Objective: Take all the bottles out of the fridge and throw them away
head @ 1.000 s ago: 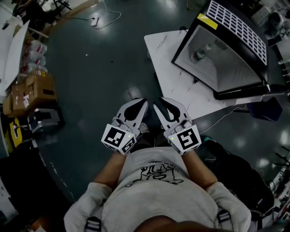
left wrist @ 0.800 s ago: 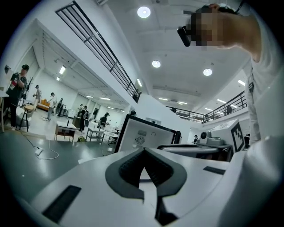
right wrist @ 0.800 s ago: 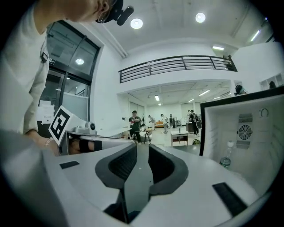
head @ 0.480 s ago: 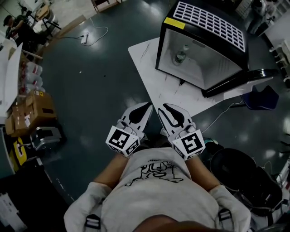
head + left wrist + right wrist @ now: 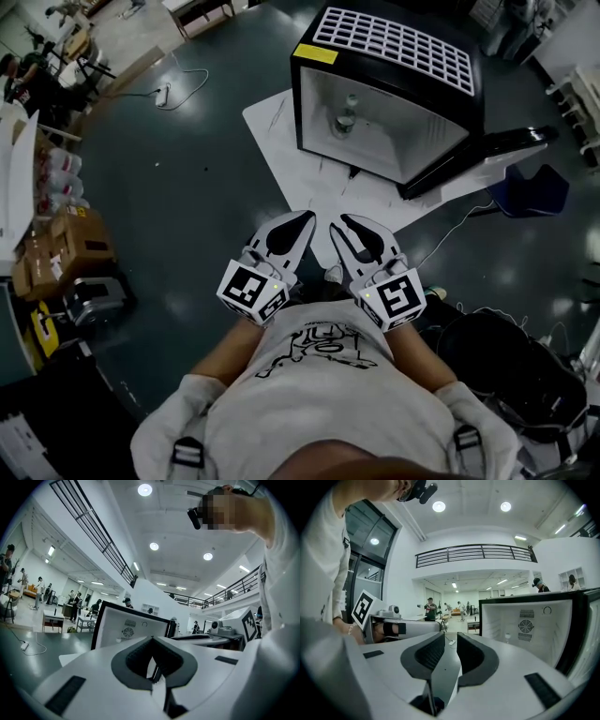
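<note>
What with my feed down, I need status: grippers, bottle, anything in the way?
Left gripper shut, empty; right gripper fingers slightly apart, empty. One bottle standing inside the open fridge, not yet reached. Nothing seen blocking the opening.

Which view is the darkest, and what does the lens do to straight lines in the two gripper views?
Head view: darkest, dim floor with glare spots, only the fridge interior bright. Left gripper view: fisheye bends the railing, corners black. Right gripper view: same bending of the balcony rail, ceiling lamps flare.
</note>
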Available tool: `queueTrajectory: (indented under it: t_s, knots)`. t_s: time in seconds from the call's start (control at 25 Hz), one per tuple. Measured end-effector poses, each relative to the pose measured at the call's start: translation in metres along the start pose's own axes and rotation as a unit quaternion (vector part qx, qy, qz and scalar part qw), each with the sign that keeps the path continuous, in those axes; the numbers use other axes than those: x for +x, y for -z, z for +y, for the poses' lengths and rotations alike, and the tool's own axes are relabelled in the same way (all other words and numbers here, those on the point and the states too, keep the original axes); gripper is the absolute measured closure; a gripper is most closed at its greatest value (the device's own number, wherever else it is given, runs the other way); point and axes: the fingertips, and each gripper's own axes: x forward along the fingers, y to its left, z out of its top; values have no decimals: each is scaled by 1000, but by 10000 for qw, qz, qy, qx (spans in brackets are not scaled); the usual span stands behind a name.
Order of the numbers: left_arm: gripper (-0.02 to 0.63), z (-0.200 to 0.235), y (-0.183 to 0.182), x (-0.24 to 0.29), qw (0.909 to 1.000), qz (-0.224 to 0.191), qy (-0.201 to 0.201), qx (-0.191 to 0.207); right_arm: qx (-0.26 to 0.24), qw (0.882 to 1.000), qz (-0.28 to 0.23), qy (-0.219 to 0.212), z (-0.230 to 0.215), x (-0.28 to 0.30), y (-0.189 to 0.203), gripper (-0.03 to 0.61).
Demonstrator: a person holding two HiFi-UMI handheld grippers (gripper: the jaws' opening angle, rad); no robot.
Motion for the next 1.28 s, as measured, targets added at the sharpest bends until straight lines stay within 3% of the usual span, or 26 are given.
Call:
queueTrajectory:
  t_s: [0.72,1.28]
  knots:
    - [600,-30,2,76,9999,66,54,76,146,9994,26,306,-82,-39,8,483]
    - [600,-34,3,94,9999,44,117,60,201,9990,50,397,-98,-41,8,483]
